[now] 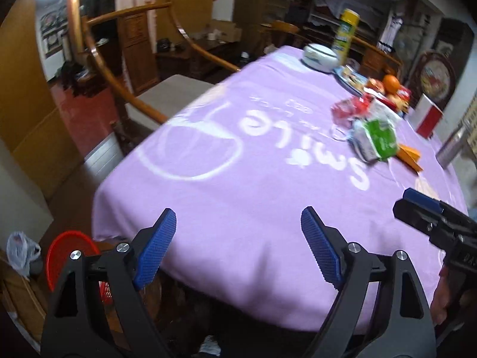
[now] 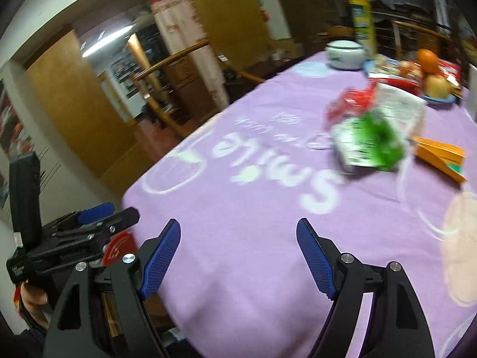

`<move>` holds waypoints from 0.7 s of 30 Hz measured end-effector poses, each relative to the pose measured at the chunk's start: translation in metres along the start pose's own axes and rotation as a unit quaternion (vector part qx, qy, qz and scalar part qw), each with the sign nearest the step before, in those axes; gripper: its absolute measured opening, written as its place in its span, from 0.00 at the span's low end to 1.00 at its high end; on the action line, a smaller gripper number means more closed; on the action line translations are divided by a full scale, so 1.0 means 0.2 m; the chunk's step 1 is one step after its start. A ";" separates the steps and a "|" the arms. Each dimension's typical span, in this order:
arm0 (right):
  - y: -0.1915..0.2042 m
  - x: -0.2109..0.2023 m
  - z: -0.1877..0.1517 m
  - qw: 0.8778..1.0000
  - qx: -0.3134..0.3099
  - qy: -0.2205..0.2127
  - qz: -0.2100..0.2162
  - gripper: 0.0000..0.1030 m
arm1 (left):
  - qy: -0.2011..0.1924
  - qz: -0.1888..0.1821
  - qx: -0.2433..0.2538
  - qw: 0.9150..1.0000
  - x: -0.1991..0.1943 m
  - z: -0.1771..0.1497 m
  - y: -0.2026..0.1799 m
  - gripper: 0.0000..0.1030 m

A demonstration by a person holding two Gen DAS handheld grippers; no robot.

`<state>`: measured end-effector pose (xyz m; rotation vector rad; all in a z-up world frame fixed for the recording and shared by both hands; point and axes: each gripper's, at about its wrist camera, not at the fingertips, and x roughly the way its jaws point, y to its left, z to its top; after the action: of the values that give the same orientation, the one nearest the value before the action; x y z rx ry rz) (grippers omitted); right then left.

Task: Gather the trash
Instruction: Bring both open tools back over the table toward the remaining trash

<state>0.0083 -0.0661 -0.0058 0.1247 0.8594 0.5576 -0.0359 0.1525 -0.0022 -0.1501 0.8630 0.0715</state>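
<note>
Trash: a pile of wrappers (image 2: 369, 131), green, white and red, lies on the purple bench (image 2: 238, 208) near the far side, beside the fruit plate (image 2: 438, 98).
Which way: the pile is ahead of both jaws and off to the right.
Long side: the pile looks stretched from near-left to far-right, but it is blurry.
Left gripper (image 1: 238, 244): jaws wide open, nothing in them, over the near edge.
Right gripper (image 2: 238, 253): jaws wide open, holding nothing too.
Nearer hand: the right one, I think, since the pile sits on its side.
Bin: a red basket (image 1: 71, 256) stands low on the left.
</note>
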 end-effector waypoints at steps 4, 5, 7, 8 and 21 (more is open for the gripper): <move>-0.17 -0.04 0.02 0.999 0.026 -0.008 -0.022 0.77 | 0.009 -0.012 0.031 0.999 0.08 0.04 -0.20 0.81; -0.22 -0.05 0.03 0.999 0.033 -0.009 -0.030 0.77 | 0.010 -0.016 0.039 0.999 0.09 0.04 -0.24 0.81; -0.29 -0.05 0.04 0.998 0.043 -0.009 -0.040 0.77 | 0.010 -0.020 0.054 0.998 0.11 0.06 -0.33 0.81; -0.34 -0.06 0.05 0.998 0.049 -0.009 -0.047 0.77 | 0.011 -0.023 0.060 0.998 0.13 0.08 -0.37 0.81; -0.65 -0.06 0.09 0.991 0.088 0.004 -0.099 0.81 | 0.027 -0.038 0.098 0.994 0.29 0.19 -0.60 0.82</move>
<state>0.0691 -0.1801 -0.0276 0.1948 0.9169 0.2961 0.0441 0.0394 -0.0096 -0.0009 0.9120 -0.0888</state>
